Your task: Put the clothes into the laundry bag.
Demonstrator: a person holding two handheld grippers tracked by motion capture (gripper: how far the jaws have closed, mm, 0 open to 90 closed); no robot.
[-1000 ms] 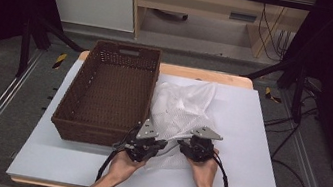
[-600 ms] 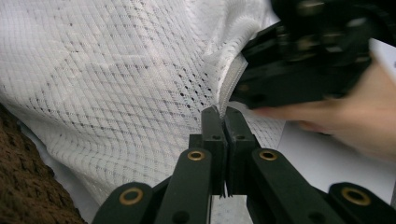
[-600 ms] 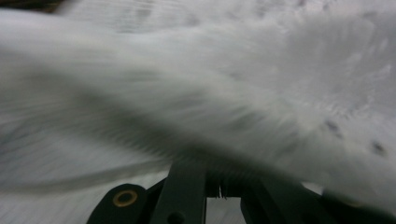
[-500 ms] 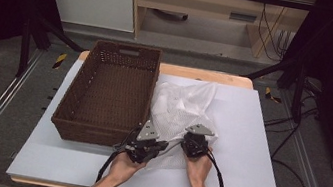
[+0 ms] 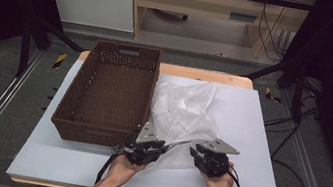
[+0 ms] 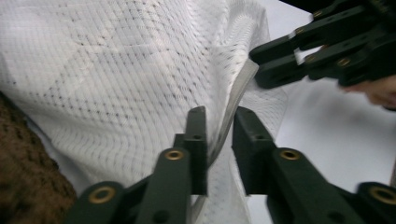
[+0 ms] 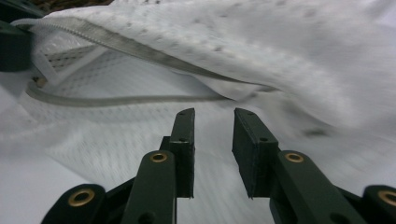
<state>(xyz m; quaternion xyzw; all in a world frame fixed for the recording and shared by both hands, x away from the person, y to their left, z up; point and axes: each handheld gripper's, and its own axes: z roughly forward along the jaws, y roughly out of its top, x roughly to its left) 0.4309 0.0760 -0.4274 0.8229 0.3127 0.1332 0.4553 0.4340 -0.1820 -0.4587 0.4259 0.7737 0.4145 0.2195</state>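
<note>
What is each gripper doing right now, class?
Left gripper: jaws just opened, mesh bag edge between them, not pinched.
Right gripper: open, holding nothing.

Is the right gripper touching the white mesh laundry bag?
Apart. In the right gripper view, the right gripper has open jaws with nothing between them, short of the white mesh laundry bag.

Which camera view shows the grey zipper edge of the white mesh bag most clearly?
The right gripper view: the zipper edge runs long across the open mouth of the mesh bag. The left gripper view shows a short strip between its tool's jaws. In the high view it is too small to tell.
</note>
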